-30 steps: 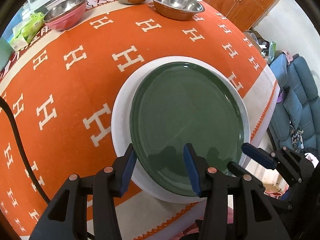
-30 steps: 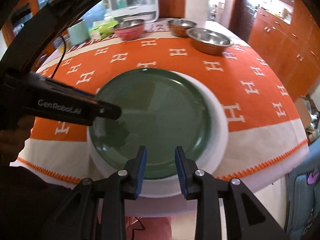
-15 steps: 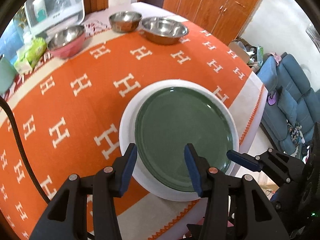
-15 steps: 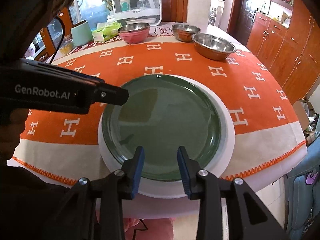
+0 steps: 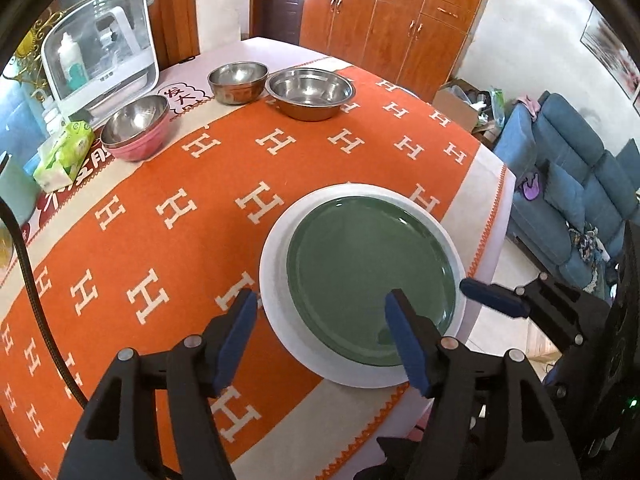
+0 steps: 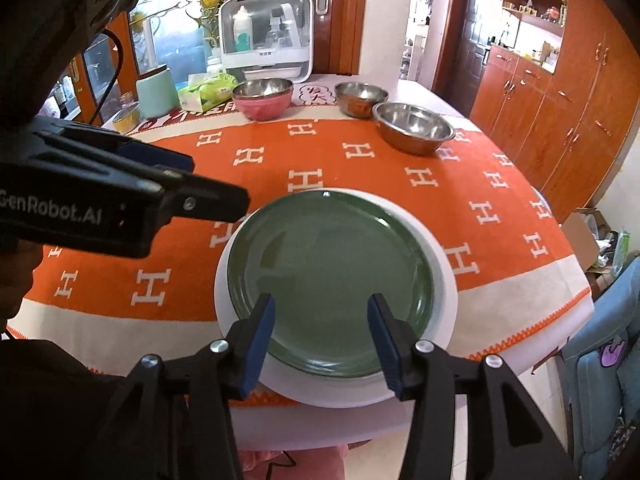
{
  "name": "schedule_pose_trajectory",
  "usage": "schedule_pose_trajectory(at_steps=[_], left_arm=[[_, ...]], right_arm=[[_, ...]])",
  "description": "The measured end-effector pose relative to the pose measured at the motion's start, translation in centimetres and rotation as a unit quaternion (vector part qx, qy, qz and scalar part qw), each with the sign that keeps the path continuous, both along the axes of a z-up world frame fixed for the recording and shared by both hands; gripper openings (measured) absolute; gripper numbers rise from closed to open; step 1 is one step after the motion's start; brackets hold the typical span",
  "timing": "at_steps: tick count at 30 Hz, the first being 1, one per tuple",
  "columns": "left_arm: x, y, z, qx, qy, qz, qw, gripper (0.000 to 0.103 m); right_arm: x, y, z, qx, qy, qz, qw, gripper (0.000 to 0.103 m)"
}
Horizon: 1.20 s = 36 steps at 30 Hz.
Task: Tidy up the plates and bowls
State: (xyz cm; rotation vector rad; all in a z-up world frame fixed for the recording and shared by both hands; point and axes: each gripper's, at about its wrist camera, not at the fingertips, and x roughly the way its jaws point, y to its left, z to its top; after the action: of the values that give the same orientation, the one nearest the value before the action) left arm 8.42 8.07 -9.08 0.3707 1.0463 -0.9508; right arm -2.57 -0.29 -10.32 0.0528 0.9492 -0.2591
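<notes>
A green plate [image 5: 372, 276] lies stacked on a larger white plate [image 5: 276, 280] near the table's front edge; both also show in the right wrist view, the green plate [image 6: 332, 280] on the white plate [image 6: 444, 320]. My left gripper [image 5: 320, 336] is open and empty, above the plates' near left side. My right gripper [image 6: 322, 340] is open and empty above their near rim. At the far side stand a pink bowl [image 5: 136, 128], a small steel bowl [image 5: 238, 82] and a wide steel bowl [image 5: 310, 94].
An orange cloth with white H marks [image 5: 160, 216] covers the table. A tissue pack [image 5: 64, 156], a mint cup [image 6: 156, 94] and a white cabinet box [image 6: 266, 36] stand at the back. A blue sofa [image 5: 560, 184] is to the right.
Both grippers have risen and pulled back from the stacked plates, and both have opened wider. The plates stay put.
</notes>
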Motion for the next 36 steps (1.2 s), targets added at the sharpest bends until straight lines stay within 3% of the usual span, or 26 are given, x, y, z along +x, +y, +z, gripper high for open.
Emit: schedule_pose_trajectory(at_steps=[10, 15, 36], left_arm=[[0.6, 0.3, 1.6, -0.001, 0.013, 0.015, 0.9998, 0.073], [0.7, 0.2, 3.0, -0.001, -0.01, 0.025, 0.9996, 0.079], [1.7, -5.9, 8.8, 0.008, -0.032, 0.111, 0.9933, 0.084]], right_arm=[[0.5, -1.8, 2.8, -0.016, -0.017, -0.029, 0.999, 0.057], [0.9, -3.0, 4.0, -0.015, -0.031, -0.03, 0.999, 0.064], [2.1, -11.2, 7.4, -0.017, -0.042, 0.049, 0.998, 0.065]])
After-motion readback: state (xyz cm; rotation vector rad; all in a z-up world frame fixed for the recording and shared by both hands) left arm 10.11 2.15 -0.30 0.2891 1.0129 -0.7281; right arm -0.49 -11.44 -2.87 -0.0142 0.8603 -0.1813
